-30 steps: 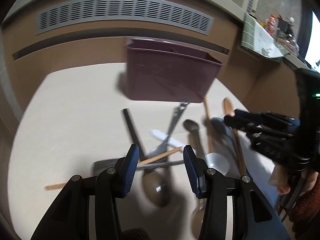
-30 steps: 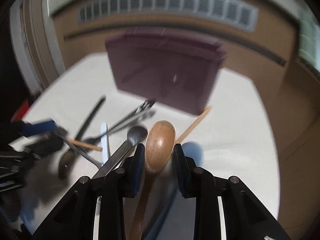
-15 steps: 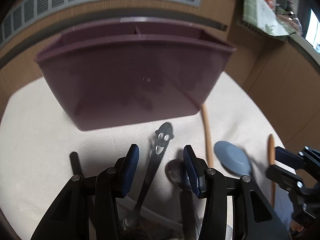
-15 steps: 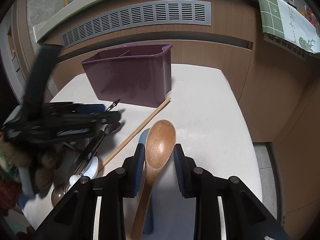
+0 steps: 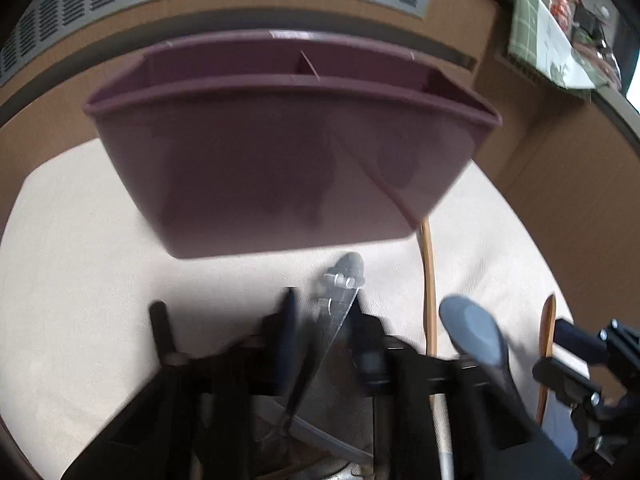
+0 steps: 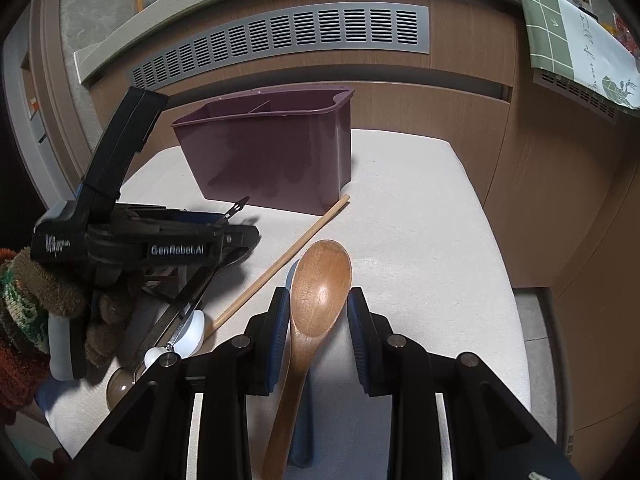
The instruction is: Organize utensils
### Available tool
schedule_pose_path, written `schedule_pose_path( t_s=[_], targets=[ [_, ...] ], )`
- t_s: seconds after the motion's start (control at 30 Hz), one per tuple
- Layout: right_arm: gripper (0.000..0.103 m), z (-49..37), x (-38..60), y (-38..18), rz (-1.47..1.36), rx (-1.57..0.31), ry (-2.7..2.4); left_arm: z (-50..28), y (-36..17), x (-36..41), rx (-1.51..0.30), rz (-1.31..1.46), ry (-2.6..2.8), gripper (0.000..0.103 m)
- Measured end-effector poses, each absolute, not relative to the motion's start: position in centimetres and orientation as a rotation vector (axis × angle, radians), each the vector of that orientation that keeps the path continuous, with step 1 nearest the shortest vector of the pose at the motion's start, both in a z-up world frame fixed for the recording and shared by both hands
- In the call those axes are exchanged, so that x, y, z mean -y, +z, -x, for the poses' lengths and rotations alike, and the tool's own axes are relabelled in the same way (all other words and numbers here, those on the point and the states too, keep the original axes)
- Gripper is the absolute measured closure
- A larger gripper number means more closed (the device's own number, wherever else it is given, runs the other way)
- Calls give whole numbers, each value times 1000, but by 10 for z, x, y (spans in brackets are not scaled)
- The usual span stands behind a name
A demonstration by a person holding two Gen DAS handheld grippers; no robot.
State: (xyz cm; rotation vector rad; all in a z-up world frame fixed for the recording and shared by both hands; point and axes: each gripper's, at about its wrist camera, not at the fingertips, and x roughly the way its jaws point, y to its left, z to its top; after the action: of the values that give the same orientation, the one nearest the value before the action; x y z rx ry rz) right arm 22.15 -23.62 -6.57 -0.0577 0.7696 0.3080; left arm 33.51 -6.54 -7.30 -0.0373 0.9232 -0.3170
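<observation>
— What have your claws got?

— My left claw (image 5: 324,320) has just been closing, and the metal tongs (image 5: 340,280) stand between its pads. The view is blurred, but the pads look pressed on the shank. My right claw (image 6: 318,308) is clenched on the wooden spoon (image 6: 320,280) at the lower part of its bowl.

— How will they handle?

— I'd guess the tongs are stiff, slick and springy. Gripped this near their riveted end, they may pivot. The spoon looks light, rigid and less slippery, though its handle hangs long behind the grip.

— And where do they go?

— The purple bin (image 5: 280,168) stands on the tabletop (image 6: 420,240) just beyond the tongs' tip, divided inside. A chopstick (image 6: 280,264) and a blue spoon (image 5: 472,332) lie loose near it.
</observation>
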Motion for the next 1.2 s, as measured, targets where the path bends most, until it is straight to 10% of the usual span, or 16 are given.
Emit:
schedule_pose_path(
  t_s=[0.33,0.37,0.6,0.97,1.1,1.2],
  targets=[
    [79,-232,239,-11,25,-638,342,-281,66,38,-519,116,-340,103],
    [103,-235,239,6,20,-595,350,-278,91,30,-453,130,-330,103],
    [100,-272,223,109,14,-364,413,-293,161,4,-280,151,-287,103],
    [98,-292,223,70,116,-458,325,-300,69,-24,-490,158,-298,98],
    [84,-316,249,15,61,-689,330,-308,13,-39,-615,180,-277,71],
    [84,-339,267,-27,4,-835,301,-324,-27,-54,-707,218,-251,70]
  ],
)
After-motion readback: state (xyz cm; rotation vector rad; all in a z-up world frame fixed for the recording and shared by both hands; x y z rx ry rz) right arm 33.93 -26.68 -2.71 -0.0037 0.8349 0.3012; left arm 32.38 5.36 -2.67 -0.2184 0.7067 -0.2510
